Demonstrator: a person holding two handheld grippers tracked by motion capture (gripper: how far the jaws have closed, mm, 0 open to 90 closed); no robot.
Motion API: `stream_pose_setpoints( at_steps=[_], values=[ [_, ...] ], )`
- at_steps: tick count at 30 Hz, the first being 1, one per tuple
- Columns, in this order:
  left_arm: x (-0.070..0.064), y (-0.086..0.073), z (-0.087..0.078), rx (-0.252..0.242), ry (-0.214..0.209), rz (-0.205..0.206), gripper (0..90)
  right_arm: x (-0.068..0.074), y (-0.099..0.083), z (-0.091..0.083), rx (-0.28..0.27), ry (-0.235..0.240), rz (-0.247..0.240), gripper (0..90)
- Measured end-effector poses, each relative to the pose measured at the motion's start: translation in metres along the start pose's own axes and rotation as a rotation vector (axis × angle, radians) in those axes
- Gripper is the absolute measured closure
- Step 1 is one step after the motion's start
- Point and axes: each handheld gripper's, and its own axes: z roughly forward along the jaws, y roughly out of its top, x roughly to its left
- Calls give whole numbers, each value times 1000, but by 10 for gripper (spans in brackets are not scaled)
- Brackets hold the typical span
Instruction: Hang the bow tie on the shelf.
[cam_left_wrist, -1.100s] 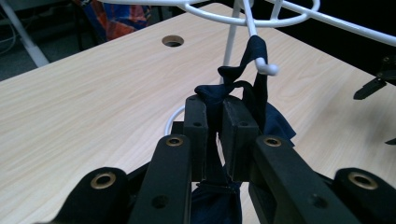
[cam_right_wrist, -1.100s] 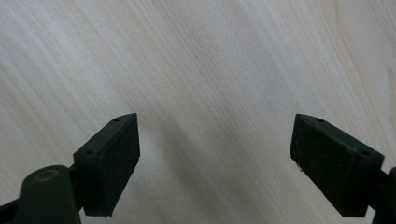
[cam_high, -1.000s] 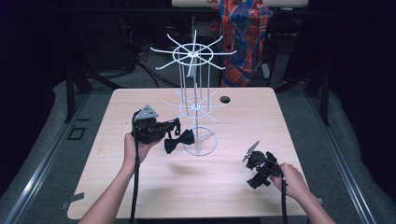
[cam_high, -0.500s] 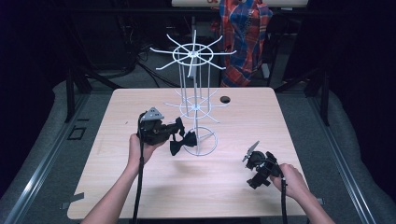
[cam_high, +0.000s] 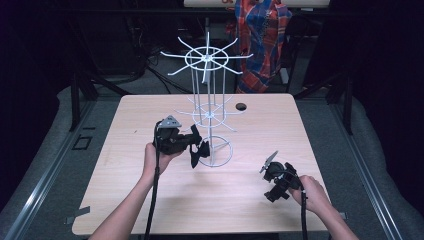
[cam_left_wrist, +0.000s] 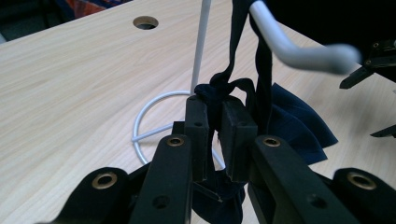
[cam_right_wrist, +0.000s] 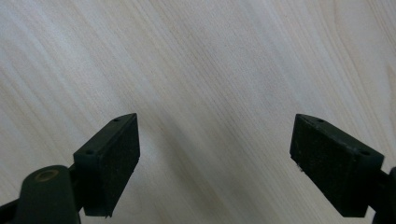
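Quickly: two grippers, one bow tie, one wire rack, one table. Left gripper (cam_high: 197, 147) sits near table centre, its jaws pinched tight on the knot of the dark bow tie (cam_high: 200, 152), at about 9 o'clock of the white wire rack (cam_high: 209, 112) and just beside its ring base. In the left gripper view the left gripper's jaws clamp the bow tie (cam_left_wrist: 219, 100) at the knot, the strap loop runs up past one blurred rack arm (cam_left_wrist: 299, 49), and the wings hang below and behind the jaws. One upright rod (cam_left_wrist: 201, 44) of the rack stands just behind. Right gripper (cam_high: 270, 165) is at about 4 o'clock of the rack, well apart from it, low over the table (cam_high: 150, 110); its jaws are spread wide with nothing between them, bare wood beneath in the right gripper view (cam_right_wrist: 215, 154). One round hole (cam_high: 241, 106) sits in the table at 1 o'clock of the rack base.
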Motion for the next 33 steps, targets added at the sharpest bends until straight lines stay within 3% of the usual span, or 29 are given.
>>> stream_pose_setpoints(
  at_steps=[7, 19, 33],
  values=[
    [1, 1, 4, 6, -13, -10, 819, 0, 1, 0, -3, 0, 2, 156],
    [5, 0, -6, 0, 23, -11, 724, 0, 0, -1, 3, 1, -6, 156],
    [9, -3, -26, 25, 94, 9, 342, -1, -1, -2, -8, -5, -2, 156]
  ],
)
